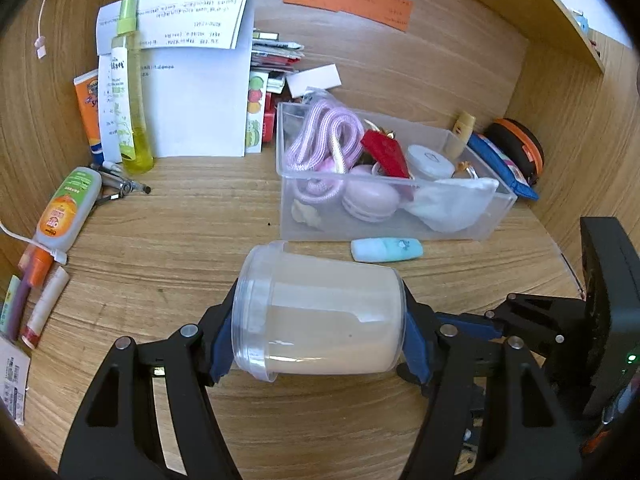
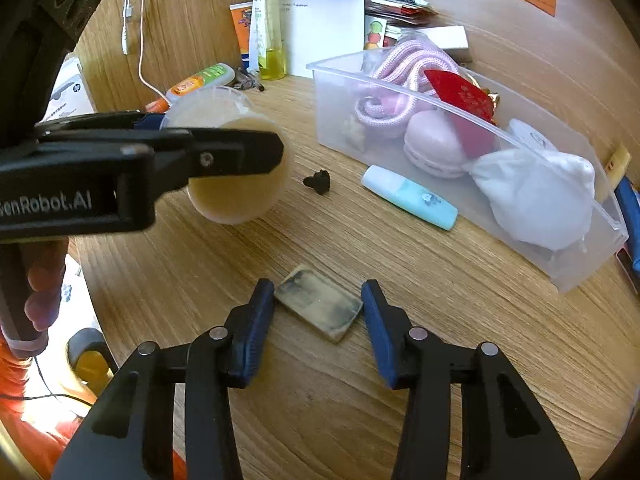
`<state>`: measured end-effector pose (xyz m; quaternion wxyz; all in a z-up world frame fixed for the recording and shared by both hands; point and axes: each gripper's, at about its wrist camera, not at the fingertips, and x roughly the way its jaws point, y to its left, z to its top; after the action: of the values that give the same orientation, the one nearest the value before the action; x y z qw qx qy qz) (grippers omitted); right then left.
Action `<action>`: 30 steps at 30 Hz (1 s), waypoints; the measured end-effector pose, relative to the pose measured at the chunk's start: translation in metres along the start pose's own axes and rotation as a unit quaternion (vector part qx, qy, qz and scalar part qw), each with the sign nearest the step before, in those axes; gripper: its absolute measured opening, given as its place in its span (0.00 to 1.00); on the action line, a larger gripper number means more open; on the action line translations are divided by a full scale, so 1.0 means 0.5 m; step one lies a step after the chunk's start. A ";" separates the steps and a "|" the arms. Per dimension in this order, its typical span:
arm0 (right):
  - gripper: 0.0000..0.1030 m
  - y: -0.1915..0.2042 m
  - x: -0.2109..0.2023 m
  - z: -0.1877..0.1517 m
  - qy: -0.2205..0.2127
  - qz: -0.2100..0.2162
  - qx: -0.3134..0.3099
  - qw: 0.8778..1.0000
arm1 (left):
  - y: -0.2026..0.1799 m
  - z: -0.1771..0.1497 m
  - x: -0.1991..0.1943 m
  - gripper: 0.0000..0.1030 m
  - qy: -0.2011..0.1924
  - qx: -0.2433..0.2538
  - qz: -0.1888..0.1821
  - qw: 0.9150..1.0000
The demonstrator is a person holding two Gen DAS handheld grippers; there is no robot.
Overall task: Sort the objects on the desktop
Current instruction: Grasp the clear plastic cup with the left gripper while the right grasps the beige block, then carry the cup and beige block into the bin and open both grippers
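- Left wrist view: left gripper, blue pads clamped on the two ends of a clear plastic jar lying sideways, held above the wooden desk.
- Clear storage bin, beyond the jar; holds a pink cord, a red tag, a pink macaron-shaped case.
- Mint-green tube, on the desk just in front of the bin.
- Right wrist view: right gripper, partly open; a smudged eraser lies on the desk between its pads, left pad about touching, right pad's contact unclear.
- Small black clip, left of the bin.
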<state>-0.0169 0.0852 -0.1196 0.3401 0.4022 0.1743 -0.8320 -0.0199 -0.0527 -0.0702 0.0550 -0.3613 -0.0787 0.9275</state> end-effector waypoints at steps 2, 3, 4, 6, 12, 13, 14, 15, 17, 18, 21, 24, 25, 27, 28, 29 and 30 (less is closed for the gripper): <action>0.40 -0.009 -0.002 0.002 -0.001 -0.007 0.008 1.000 | 0.000 0.008 0.001 0.65 -0.003 -0.006 -0.010 1.000; 0.40 -0.017 -0.005 0.003 -0.004 -0.006 0.014 1.000 | -0.002 0.013 0.000 0.65 -0.005 -0.008 -0.013 1.000; 0.40 -0.027 -0.011 0.004 -0.008 -0.008 0.023 1.000 | -0.004 0.016 -0.002 0.65 -0.007 -0.008 -0.013 1.000; 0.40 -0.045 -0.022 0.011 -0.020 -0.014 0.035 0.999 | -0.009 0.025 -0.005 0.64 -0.014 -0.008 -0.013 1.000; 0.40 -0.100 -0.069 0.035 -0.058 -0.028 0.062 0.996 | -0.031 0.051 -0.006 0.64 -0.031 0.002 -0.011 0.999; 0.40 -0.109 -0.075 0.040 -0.064 -0.033 0.064 0.995 | -0.037 0.055 -0.003 0.64 -0.033 0.005 -0.010 0.999; 0.40 -0.119 -0.082 0.045 -0.070 -0.035 0.068 0.995 | -0.039 0.057 -0.002 0.64 -0.034 0.006 -0.011 0.999; 0.40 -0.128 -0.089 0.047 -0.074 -0.036 0.071 0.994 | -0.041 0.060 0.000 0.64 -0.034 0.006 -0.012 0.999; 0.40 -0.148 -0.108 0.049 -0.084 -0.039 0.079 0.993 | -0.046 0.068 0.005 0.64 -0.034 0.005 -0.014 0.999; 0.40 -0.154 -0.114 0.050 -0.087 -0.041 0.081 0.992 | -0.047 0.072 0.005 0.64 -0.035 0.004 -0.014 0.999; 0.40 -0.173 -0.128 0.062 -0.097 -0.044 0.087 0.991 | -0.050 0.090 0.006 0.64 -0.042 0.001 -0.014 0.999; 0.40 -0.188 -0.139 0.073 -0.108 -0.049 0.087 0.989 | -0.055 0.111 0.003 0.64 -0.052 0.002 -0.010 0.999; 0.40 -0.192 -0.142 0.077 -0.112 -0.050 0.087 0.989 | -0.057 0.119 0.001 0.64 -0.055 0.004 -0.009 0.998; 0.40 -0.201 -0.146 0.089 -0.118 -0.052 0.085 0.988 | -0.060 0.133 -0.002 0.64 -0.063 0.007 -0.005 0.998; 0.40 -0.205 -0.147 0.095 -0.121 -0.055 0.084 0.988 | -0.062 0.143 -0.002 0.64 -0.067 0.008 -0.004 0.998; 0.40 -0.209 -0.148 0.101 -0.124 -0.055 0.084 0.987 | -0.062 0.149 -0.003 0.64 -0.069 0.009 -0.004 0.998; 0.40 -0.213 -0.148 0.106 -0.126 -0.054 0.084 0.987 | -0.063 0.155 -0.002 0.64 -0.071 0.010 -0.003 0.997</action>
<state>-0.0883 0.1621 -0.0271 0.2783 0.3117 0.0810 -0.9049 -0.0706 -0.0303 -0.0073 0.0560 -0.2942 -0.0745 0.9512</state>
